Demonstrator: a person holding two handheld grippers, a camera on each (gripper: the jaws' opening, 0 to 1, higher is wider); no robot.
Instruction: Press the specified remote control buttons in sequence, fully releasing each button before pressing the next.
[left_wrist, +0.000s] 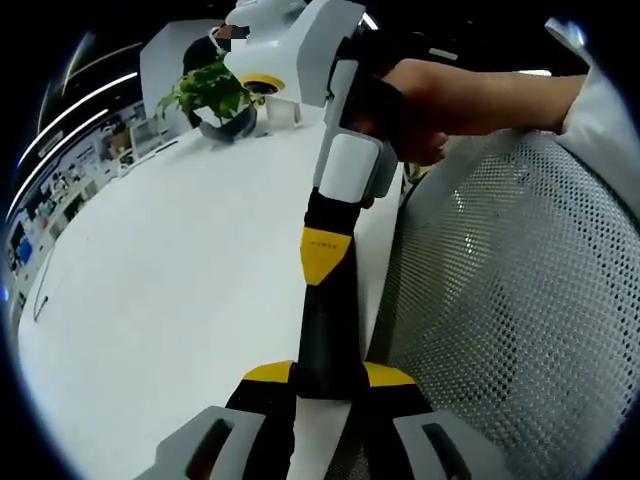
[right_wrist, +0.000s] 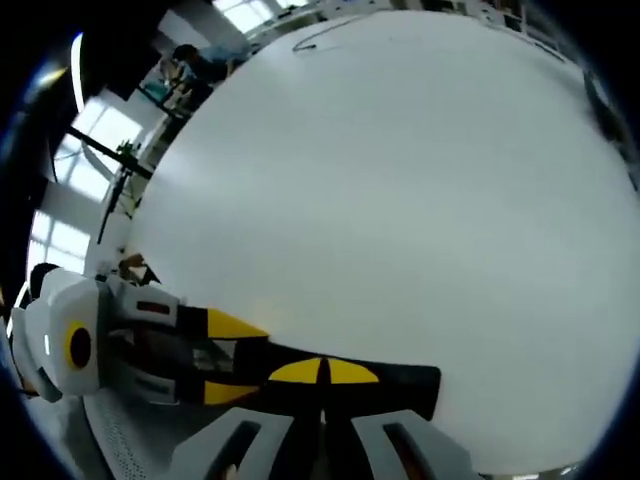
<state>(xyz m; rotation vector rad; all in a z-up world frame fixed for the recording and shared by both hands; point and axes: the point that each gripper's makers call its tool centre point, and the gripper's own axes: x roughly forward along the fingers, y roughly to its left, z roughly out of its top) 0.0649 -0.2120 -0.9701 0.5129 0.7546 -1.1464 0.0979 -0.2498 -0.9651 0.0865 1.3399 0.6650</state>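
Observation:
In the left gripper view, the right gripper (left_wrist: 326, 375) comes down from the top, held by a person's hand (left_wrist: 430, 100). Its black and yellow jaws run down the middle, and their tips lie between the yellow pads (left_wrist: 268, 373) of my left gripper (left_wrist: 328, 385), whose jaws stand apart on either side. In the right gripper view, my right gripper (right_wrist: 322, 372) is shut, yellow tips together. The left gripper's white body (right_wrist: 60, 345) and its black and yellow jaws reach in from the left and cross behind those tips. Both hover over a white table (right_wrist: 400, 200).
A potted green plant (left_wrist: 210, 92) stands at the far end of the table (left_wrist: 180, 280), beside a white object with a yellow ring (left_wrist: 262, 85). A grey mesh chair back (left_wrist: 510, 300) sits close along the table's right edge. A thin cable (right_wrist: 320, 38) lies far across the tabletop.

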